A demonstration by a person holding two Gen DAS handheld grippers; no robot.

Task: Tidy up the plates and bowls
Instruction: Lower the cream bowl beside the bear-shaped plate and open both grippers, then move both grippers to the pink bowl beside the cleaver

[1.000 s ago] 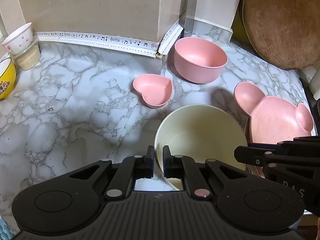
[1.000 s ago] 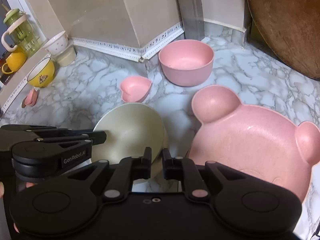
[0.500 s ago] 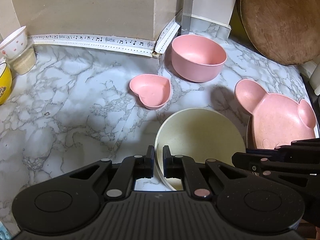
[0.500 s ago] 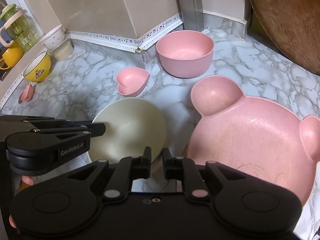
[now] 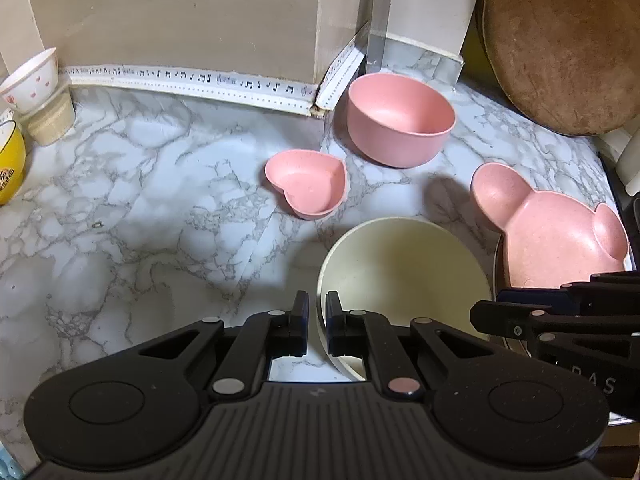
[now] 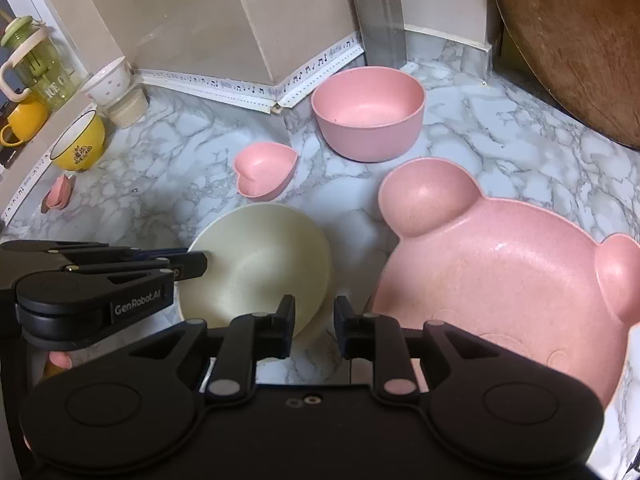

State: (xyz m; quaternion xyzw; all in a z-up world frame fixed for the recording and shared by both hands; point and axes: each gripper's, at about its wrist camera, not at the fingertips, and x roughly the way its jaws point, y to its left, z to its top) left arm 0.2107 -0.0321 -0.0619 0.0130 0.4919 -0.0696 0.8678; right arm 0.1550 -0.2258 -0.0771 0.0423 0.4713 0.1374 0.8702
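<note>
Pinching the near rim of the cream bowl point(image 5: 404, 276), the left claw point(image 5: 317, 320) is keeping its jaws closed on that thin wall, one finger outside and one inside. Just right of it, the right claw point(image 6: 313, 322) is opening its jaws; nothing is sitting between them, only bare marble counter point(image 6: 500, 144), and the bear-shaped plate point(image 6: 496, 280) is lying just to its right with its near edge beside the right finger.

By my reading, the plate is being let go while the cream bowl is waiting to be shifted. Next, the left claw is probably needing to lift the bowl toward the deep pink bowl point(image 5: 400, 120) straight ahead, clearing the heart dish point(image 5: 308, 188) ahead and slightly left.

Hard to judge: the bowl's near rim is disappearing under the left claw's body, the plate's lower edge is running behind the right claw, and whether the cream bowl is resting on the counter or tilting up is unclear.
</note>
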